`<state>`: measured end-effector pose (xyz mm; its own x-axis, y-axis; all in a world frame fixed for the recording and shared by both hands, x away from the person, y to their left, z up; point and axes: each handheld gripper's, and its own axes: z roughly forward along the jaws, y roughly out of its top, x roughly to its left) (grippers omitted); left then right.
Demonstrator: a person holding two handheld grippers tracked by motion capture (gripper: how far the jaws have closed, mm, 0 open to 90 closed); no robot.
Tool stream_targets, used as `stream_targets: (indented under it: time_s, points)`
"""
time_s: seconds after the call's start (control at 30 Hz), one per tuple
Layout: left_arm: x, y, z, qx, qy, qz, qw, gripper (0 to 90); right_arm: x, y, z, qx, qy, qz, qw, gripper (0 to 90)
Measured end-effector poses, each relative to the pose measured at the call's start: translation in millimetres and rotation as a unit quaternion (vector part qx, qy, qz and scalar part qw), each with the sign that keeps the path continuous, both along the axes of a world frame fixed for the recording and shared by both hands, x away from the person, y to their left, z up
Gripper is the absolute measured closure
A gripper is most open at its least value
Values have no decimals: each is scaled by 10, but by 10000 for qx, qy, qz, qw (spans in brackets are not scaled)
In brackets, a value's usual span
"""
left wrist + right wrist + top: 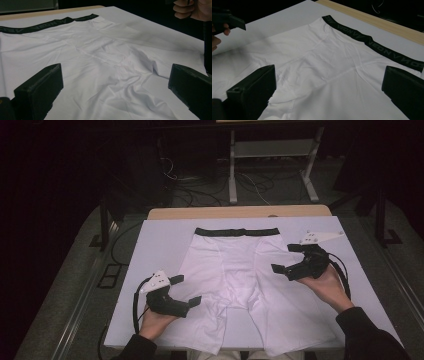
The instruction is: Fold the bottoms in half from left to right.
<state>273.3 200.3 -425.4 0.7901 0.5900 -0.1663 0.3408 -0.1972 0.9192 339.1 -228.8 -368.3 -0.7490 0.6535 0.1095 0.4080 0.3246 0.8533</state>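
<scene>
White boxer shorts (235, 275) with a black waistband (236, 231) lie flat on the white sheet (155, 245), waistband at the far side and legs toward me. My left gripper (185, 290) hovers over the left leg's outer edge, jaws wide open with nothing between them. My right gripper (286, 258) stands open over the right hip edge, also holding nothing. The left gripper view looks across the crotch seam (117, 67). In the right gripper view the waistband (372, 41) runs diagonally ahead.
The white sheet covers a wooden table (240, 212) whose far edge shows. Beyond it on the dark floor stand a metal desk frame (272, 165) and loose cables (200, 190). Bare sheet lies to either side of the shorts.
</scene>
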Motion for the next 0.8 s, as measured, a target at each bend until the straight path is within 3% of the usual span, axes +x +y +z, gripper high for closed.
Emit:
stream_targets:
  time_s: [0.8]
  points:
    - [5, -3, -5, 3, 8, -20, 10000, 0, 317, 412, 102, -124, -1, 175, 9998, 0]
